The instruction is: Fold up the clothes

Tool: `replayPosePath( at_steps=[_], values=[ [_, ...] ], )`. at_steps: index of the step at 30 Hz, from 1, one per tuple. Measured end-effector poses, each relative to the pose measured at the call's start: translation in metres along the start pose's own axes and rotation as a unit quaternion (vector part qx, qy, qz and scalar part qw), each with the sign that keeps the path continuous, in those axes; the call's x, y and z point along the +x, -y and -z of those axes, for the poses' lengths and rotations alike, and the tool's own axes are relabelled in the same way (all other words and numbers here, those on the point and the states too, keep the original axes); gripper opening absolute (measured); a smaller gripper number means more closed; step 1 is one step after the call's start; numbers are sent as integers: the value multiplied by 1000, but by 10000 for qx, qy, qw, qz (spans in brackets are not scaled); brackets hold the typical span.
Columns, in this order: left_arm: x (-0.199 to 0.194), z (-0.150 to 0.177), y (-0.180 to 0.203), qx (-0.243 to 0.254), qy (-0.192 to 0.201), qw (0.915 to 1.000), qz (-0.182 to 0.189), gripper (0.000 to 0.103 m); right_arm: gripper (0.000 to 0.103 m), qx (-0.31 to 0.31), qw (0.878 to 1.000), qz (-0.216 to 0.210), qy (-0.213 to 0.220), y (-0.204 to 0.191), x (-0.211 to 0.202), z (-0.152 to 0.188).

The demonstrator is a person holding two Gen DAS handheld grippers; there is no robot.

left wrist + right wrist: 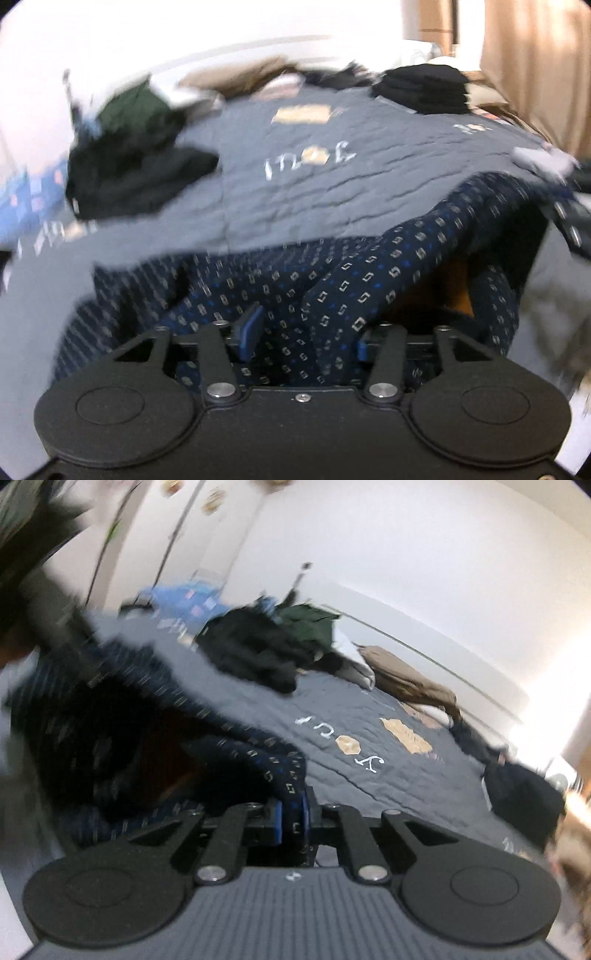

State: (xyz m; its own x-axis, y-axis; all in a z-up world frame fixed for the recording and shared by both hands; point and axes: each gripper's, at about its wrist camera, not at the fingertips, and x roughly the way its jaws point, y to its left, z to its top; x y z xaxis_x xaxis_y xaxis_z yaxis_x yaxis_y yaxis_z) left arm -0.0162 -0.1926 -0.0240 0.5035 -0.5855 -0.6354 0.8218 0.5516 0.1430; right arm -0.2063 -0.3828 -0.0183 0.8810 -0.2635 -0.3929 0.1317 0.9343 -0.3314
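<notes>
Left wrist: left claw (303, 339) open, patterned navy garment (369, 280) draped between the pads, not pinched. It sits bunched at the near edge of the grey bed (295, 192). One folded black stack (424, 88) far right, one unfolded dark pile (136, 173) far left.

Right wrist: right claw (293, 821) closed on the garment's edge (284, 771). Fold barely started; pile left to do.

Your right tongs (293, 818) are pinching a fold of the navy patterned garment (236, 753), which is bunching up leftward over the grey bed (369, 775). A dark clothes pile (258, 650) is lying near the bed's far edge.
</notes>
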Motion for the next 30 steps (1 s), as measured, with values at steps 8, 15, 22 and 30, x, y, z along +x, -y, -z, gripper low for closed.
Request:
replayPosePath(
  at_steps=[8,15,22,30],
  values=[
    [-39,-5,-12,-27,824,9961,302,52,10,1115,9937,-112,29,25,-3,0],
    [-59,-3,3,362,1211,9836,1283,52,10,1883,9819,-182,-27,48,14,-2],
    [-54,9,27,1056,919,9767,1628,51,10,2119,9770,-249,-71,54,22,-4],
    [-2,28,42,1329,-15,9873,872,25,10,2188,9751,-340,-137,56,25,0]
  ],
)
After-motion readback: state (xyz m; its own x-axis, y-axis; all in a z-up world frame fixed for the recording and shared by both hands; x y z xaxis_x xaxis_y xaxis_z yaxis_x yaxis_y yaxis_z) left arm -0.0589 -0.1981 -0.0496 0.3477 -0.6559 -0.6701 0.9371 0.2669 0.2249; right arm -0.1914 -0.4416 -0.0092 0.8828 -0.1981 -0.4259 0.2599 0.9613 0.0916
